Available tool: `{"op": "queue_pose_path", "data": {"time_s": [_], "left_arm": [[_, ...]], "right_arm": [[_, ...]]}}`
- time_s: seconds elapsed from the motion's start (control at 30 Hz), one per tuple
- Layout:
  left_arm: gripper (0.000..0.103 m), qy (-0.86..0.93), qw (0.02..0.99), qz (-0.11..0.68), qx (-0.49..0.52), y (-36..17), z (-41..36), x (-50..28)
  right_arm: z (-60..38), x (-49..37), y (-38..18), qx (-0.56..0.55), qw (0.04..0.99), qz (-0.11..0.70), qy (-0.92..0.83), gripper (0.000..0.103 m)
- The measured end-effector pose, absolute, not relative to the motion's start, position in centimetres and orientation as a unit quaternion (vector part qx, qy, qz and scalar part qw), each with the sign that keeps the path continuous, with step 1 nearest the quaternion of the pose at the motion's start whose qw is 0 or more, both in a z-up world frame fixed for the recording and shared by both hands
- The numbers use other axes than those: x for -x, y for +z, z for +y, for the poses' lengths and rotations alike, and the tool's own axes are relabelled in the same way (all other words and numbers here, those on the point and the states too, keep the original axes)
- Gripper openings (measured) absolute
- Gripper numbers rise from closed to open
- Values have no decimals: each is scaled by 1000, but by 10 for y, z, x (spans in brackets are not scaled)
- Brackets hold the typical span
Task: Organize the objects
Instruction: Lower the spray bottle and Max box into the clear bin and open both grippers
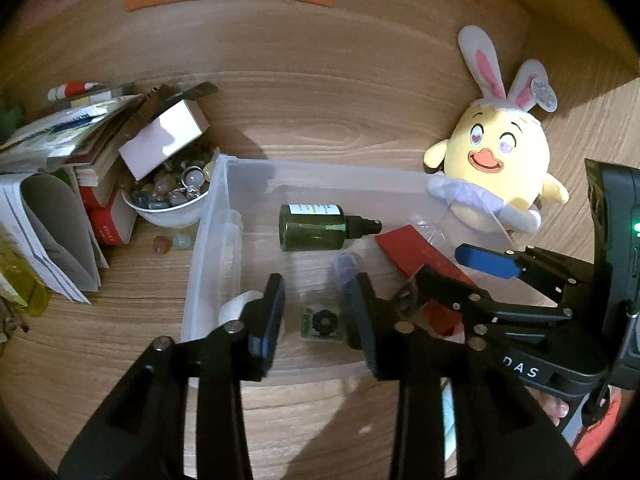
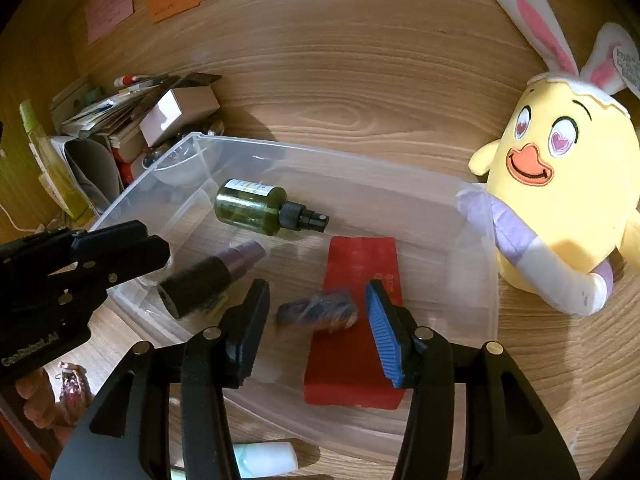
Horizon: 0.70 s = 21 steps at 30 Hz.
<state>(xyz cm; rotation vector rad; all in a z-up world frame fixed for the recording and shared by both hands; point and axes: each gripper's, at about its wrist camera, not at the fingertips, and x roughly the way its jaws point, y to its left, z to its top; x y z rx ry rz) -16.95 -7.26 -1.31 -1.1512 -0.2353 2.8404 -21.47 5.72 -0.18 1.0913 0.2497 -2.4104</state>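
Note:
A clear plastic bin [image 1: 208, 216] [image 2: 476, 280] stands on the wooden desk. Inside lie a green spray bottle [image 1: 314, 226] [image 2: 252, 208], a red flat box [image 2: 356, 320] [image 1: 416, 254], a dark wrapped roll [image 2: 318, 312] and a black and purple tube [image 2: 212, 276], blurred. A small green packet with a black gear-like part [image 1: 322, 322] lies on the bin floor. My left gripper [image 1: 316, 312] is open above that packet. My right gripper [image 2: 316, 324] is open around the wrapped roll, not touching it. The right gripper also shows in the left wrist view [image 1: 480, 276].
A yellow plush chick with bunny ears [image 1: 500, 160] [image 2: 560, 184] leans at the bin's right end. A white bowl of stones [image 1: 172, 200], a white box [image 1: 164, 138] and stacked books [image 1: 60, 184] crowd the left. A white bottle [image 2: 268, 460] lies near the front.

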Motion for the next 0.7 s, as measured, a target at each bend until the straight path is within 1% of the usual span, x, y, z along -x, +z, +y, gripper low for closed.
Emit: {"op": "queue_pose_path", "data": {"time_s": [0.07,0.13,0.2,0.33,0.37,0.4,0.53,0.57,0.63,0.7], "left_arm": [[42,925,31,-73,371,-11,-72,166],[47,928,31,-71,364,-6,-71,163],[54,931,31,-69,357,-1,-70,159],[62,938,29,-61,341,10,-68,149],[65,939,29,-59,337,13,-68,146],[66,940,28,-57,334,15,-68,143],[69,944,23,-48,325,22,-68,131],[71,945,23,-47,323,24,-68,128],[75,947,20,-45,318,27,-69,121],[77,948,18,-42,314,30,-70,114]], "right_arm": [[56,213,0,-394,239,96,-882,53],[53,210,1,-387,235,104,-885,59],[52,208,4,-379,234,110,-888,64],[52,203,11,-370,234,112,-892,67],[52,203,13,-369,234,110,-893,69],[53,202,14,-368,234,109,-893,71],[54,198,21,-360,230,112,-897,72],[54,196,22,-358,230,114,-898,72],[55,192,26,-354,227,117,-899,74],[58,187,29,-350,228,117,-901,81]]}}
